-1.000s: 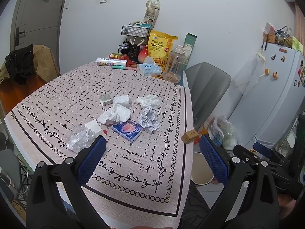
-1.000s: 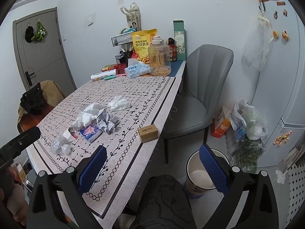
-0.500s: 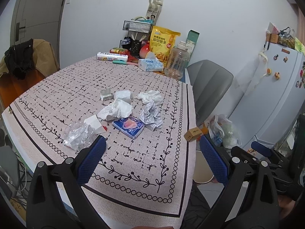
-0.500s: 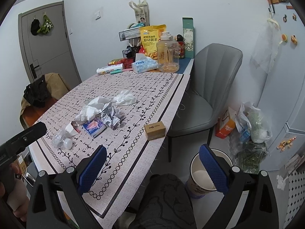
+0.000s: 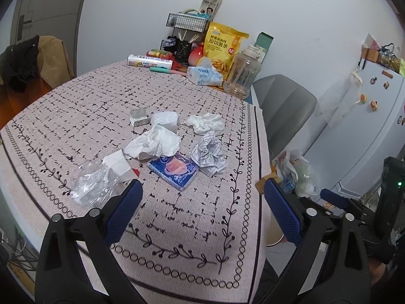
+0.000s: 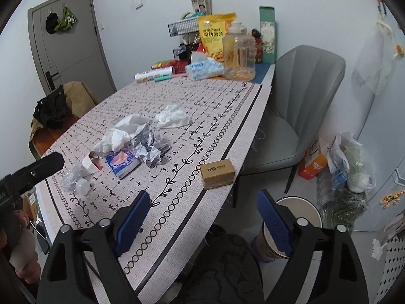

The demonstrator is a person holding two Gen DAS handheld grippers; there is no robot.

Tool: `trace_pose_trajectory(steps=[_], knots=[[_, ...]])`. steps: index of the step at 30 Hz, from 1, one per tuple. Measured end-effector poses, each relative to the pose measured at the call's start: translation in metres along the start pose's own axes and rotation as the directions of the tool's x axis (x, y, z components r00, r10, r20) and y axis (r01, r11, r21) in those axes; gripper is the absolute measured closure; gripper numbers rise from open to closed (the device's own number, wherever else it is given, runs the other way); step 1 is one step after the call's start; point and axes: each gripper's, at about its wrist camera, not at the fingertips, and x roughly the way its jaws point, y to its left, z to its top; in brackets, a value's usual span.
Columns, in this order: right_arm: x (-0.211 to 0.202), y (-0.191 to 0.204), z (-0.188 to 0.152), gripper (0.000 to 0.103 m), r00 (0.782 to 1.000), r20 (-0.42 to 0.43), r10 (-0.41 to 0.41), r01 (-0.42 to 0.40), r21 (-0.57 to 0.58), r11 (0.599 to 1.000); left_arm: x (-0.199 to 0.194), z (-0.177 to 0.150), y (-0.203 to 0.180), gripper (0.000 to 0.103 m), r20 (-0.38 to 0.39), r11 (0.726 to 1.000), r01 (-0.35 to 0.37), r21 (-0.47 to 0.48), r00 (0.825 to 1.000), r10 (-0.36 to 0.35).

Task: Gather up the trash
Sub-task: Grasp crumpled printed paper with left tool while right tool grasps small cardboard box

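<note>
Hovering over the near edge of the bench (image 5: pixel 192 230), the left hand-held gripper (image 5: pixel 202 210) has its blue pads wide apart and holds nothing; the right hand-held gripper (image 6: pixel 202 215) is likewise spread and empty, poised between the bench edge and the waste bin (image 6: pixel 298 212) on the floor below it. This looks like the approach step, with nothing collected yet. Nearest the left gripper lies a crumpled clear plastic wrapper (image 5: pixel 92 185), just beside a small white carton (image 5: pixel 119 163). Beyond them sits a flat blue tissue pack (image 5: pixel 174 171), its long axis running diagonally from near right to far left, one corner aimed toward the left gripper. Touching it on the far side are a white crumpled tissue (image 5: pixel 157 143) and a printed paper ball (image 5: pixel 208 153); farther off lie another white tissue wad (image 5: pixel 206 124) and a small silvery wrapper (image 5: pixel 138 116). A brown box (image 6: pixel 217 173) rests alone near the right edge. The next move probably calls for lowering the left gripper around the plastic wrapper, closing gently, then carrying it across to the bin.
</note>
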Motion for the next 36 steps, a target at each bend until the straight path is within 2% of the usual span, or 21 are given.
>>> trace_pose_trajectory(steps=[5,11,18,21,22,28,34,36], knots=[[0.036,-0.005,0.006,0.032,0.998,-0.053,0.016,-0.016,0.002,1.000,0.030,0.009,-0.002,0.020,-0.041,1.000,0.019,0.009,0.999,-0.019],[0.070,-0.017,0.010,0.036,0.996,-0.092,0.022,-0.020,0.020,1.000,0.064,0.017,-0.004,0.028,-0.087,0.999,0.033,0.014,0.996,-0.031],[0.098,-0.025,0.013,0.041,0.992,-0.125,0.029,-0.025,0.031,0.999,0.098,0.025,-0.012,0.031,-0.125,0.999,0.033,0.042,0.992,-0.028],[0.107,-0.025,0.012,0.051,0.988,-0.144,0.047,-0.042,0.034,0.999,0.113,0.029,-0.015,0.031,-0.142,0.998,0.027,0.057,0.990,-0.019],[0.109,-0.025,0.012,0.055,0.987,-0.148,0.055,-0.051,0.033,0.998,0.118,0.030,-0.016,0.031,-0.146,0.998,0.023,0.059,0.989,-0.014],[0.109,-0.025,0.013,0.056,0.988,-0.132,0.074,-0.072,0.021,0.997,0.140,0.037,-0.025,0.033,-0.164,0.996,0.013,0.092,0.986,0.002],[0.101,-0.027,0.014,0.056,0.990,-0.115,0.086,-0.084,0.026,0.996,0.159,0.043,-0.030,0.034,-0.187,0.989,-0.042,0.141,0.980,0.069],[0.097,-0.028,0.014,0.056,0.990,-0.110,0.088,-0.086,0.029,0.996,0.165,0.042,-0.031,0.043,-0.213,0.988,-0.050,0.145,0.974,0.081]])
